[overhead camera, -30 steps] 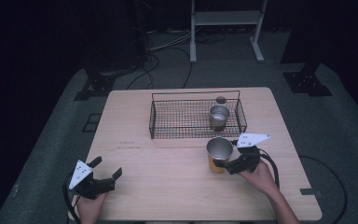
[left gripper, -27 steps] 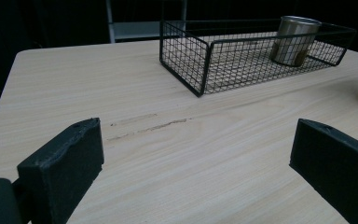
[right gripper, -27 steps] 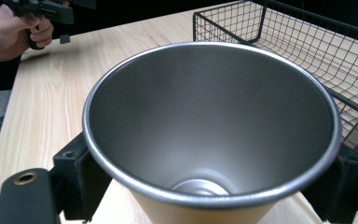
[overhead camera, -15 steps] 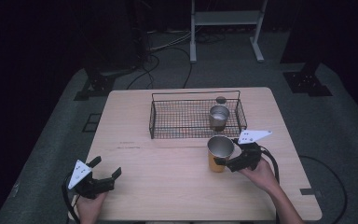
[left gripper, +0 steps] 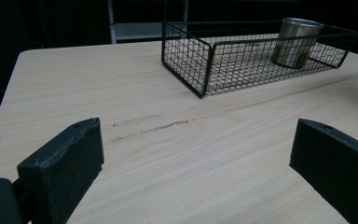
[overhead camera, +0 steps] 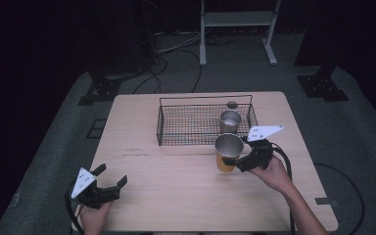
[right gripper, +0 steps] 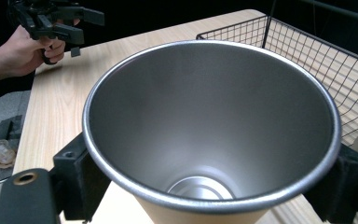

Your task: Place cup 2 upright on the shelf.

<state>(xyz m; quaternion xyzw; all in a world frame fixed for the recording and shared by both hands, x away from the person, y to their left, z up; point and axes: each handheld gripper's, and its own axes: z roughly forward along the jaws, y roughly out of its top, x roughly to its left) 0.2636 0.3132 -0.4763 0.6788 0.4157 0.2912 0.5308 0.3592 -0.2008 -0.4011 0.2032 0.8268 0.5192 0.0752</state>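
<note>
My right gripper [overhead camera: 232, 160] is shut on a cup [overhead camera: 226, 149] with a yellowish outside and a steel inside, held upright above the table just in front of the wire basket [overhead camera: 176, 141]. In the right gripper view the cup's open mouth [right gripper: 209, 126] sits between the two black pads [right gripper: 74, 172], and the cup is empty. A second steel cup [overhead camera: 230, 120] stands inside the basket at its right end. My left gripper [overhead camera: 111, 175] rests low at the table's front left corner, jaws wide open with bare wood between them [left gripper: 200, 158].
The black wire basket [left gripper: 205, 60] stands at the back middle of the wooden table [overhead camera: 176, 196], with a small dark round thing [overhead camera: 232, 104] at its far rim. Cables and a metal stand lie on the dark floor beyond.
My right gripper has lifted the cup off the table and slightly toward the basket. The left gripper has stayed where it was.
</note>
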